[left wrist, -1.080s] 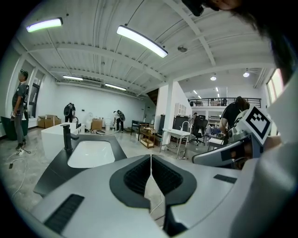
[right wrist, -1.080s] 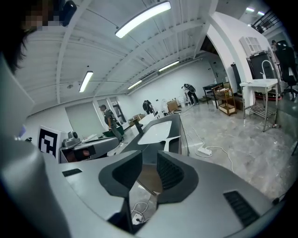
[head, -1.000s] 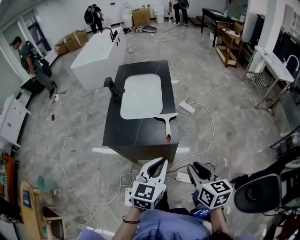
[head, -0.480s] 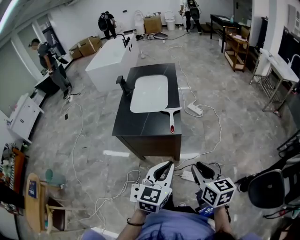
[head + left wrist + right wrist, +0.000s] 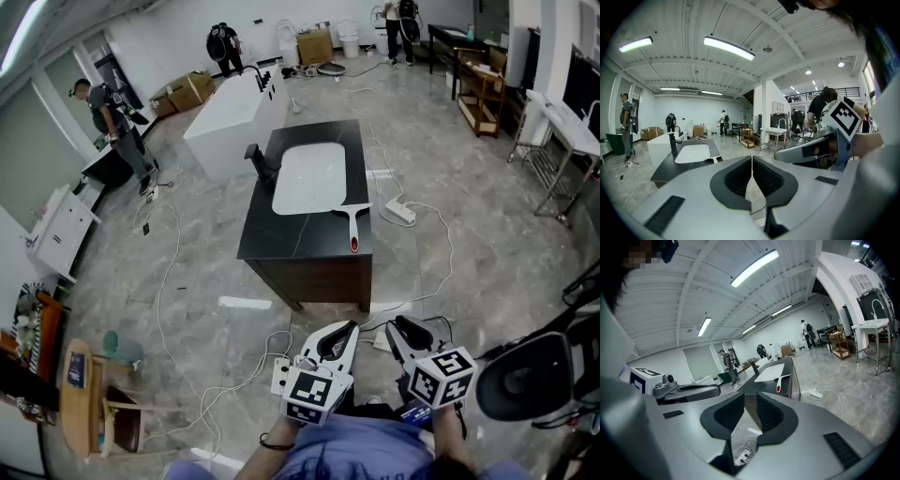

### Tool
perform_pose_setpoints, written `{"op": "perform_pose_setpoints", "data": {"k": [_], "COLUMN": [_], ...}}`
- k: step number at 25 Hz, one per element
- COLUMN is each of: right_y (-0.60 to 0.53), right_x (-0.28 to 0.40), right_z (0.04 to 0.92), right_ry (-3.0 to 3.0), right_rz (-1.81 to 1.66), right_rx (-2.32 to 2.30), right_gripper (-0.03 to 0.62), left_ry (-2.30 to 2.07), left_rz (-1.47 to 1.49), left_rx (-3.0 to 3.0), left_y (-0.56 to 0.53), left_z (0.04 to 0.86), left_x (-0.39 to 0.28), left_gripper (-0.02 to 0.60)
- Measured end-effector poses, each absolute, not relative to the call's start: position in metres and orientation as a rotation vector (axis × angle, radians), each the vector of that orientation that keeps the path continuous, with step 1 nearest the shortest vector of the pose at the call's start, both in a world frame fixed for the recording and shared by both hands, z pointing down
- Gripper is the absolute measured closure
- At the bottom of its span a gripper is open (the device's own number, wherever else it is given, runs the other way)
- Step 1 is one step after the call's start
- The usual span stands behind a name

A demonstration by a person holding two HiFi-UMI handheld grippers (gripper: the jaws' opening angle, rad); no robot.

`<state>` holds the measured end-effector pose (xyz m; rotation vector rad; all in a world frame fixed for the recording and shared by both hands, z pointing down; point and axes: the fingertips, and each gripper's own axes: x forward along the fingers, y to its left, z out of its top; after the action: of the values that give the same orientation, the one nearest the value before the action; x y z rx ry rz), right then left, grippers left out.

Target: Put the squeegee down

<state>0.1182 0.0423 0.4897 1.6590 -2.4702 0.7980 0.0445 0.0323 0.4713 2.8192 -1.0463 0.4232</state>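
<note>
The squeegee [image 5: 352,225], white with a red handle tip, lies flat on the front right part of the black vanity counter [image 5: 281,239], beside the white sink basin [image 5: 309,176]. It also shows far ahead in the right gripper view as the squeegee [image 5: 779,380]. Both grippers hang close to the person's body, well short of the counter. My left gripper [image 5: 342,330] is shut with nothing in it; its pads meet in the left gripper view [image 5: 751,159]. My right gripper [image 5: 403,325] holds nothing, its jaws a narrow gap apart [image 5: 750,397].
A black faucet [image 5: 258,161] stands at the basin's left. A white bathtub [image 5: 230,122] lies beyond the vanity. Cables and a power strip [image 5: 400,212] trail over the grey floor. A dark chair [image 5: 525,375] is at the right. People stand at the far wall.
The vanity with the squeegee on it now sits farther off and more to the right in the head view. Both empty grippers have drifted right and lower in the picture.
</note>
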Motion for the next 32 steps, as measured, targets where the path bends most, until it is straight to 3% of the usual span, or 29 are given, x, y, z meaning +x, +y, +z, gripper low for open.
{"op": "perform_pose_setpoints", "data": {"k": [13,32], "right_y": [0.059,0.059], "right_x": [0.098,0.127], "right_z": [0.496,0.485], "right_ry": [-2.468,-2.394], "right_rz": [0.764,0.720], "right_rx": [1.600,1.741], "right_gripper": [0.502,0.505], "left_ry": [-1.091,-1.148], "left_rz": [0.428,0.344], "left_rx": [2.784,2.783], "left_y": [0.053,0.043], "left_z": [0.480,0.468], "left_x": [0.019,0.003], "left_gripper": [0.563,0.563]}}
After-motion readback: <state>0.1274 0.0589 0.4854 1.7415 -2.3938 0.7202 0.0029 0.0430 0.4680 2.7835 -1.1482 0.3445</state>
